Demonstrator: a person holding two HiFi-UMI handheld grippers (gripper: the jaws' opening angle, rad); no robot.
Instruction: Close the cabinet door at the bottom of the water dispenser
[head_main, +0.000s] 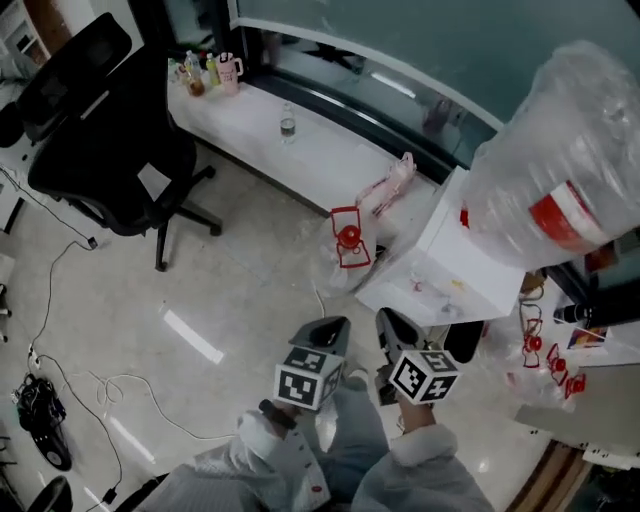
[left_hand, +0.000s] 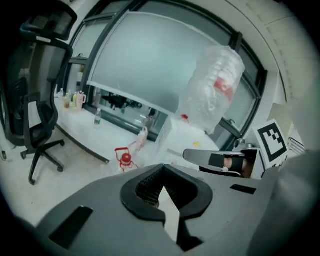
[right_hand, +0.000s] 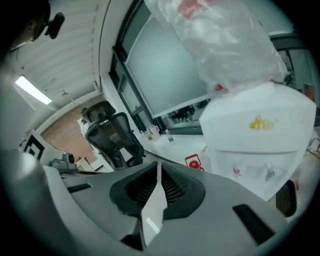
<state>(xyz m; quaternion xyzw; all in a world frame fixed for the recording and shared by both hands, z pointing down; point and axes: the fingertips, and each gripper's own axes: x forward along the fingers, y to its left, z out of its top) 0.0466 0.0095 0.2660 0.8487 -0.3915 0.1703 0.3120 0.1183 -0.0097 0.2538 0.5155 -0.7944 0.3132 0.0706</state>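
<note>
The white water dispenser (head_main: 440, 270) stands at the right under a plastic-wrapped bottle (head_main: 560, 190). Its bottom cabinet door is hidden below its top in the head view. In the right gripper view the dispenser (right_hand: 260, 135) shows its front with the taps, and the door's state cannot be read there. My left gripper (head_main: 325, 328) and right gripper (head_main: 392, 325) are held side by side in the air, just in front of the dispenser. Both are shut with nothing between the jaws. The left gripper view shows its own shut jaws, the left gripper (left_hand: 162, 176), and the dispenser (left_hand: 185, 135) beyond.
A black office chair (head_main: 110, 140) stands at the left. A low white ledge (head_main: 320, 160) along the window carries a pink cup (head_main: 228, 70) and a small bottle (head_main: 288, 125). A red bottle handle (head_main: 347, 240) lies beside the dispenser. Cables (head_main: 60, 380) run over the floor.
</note>
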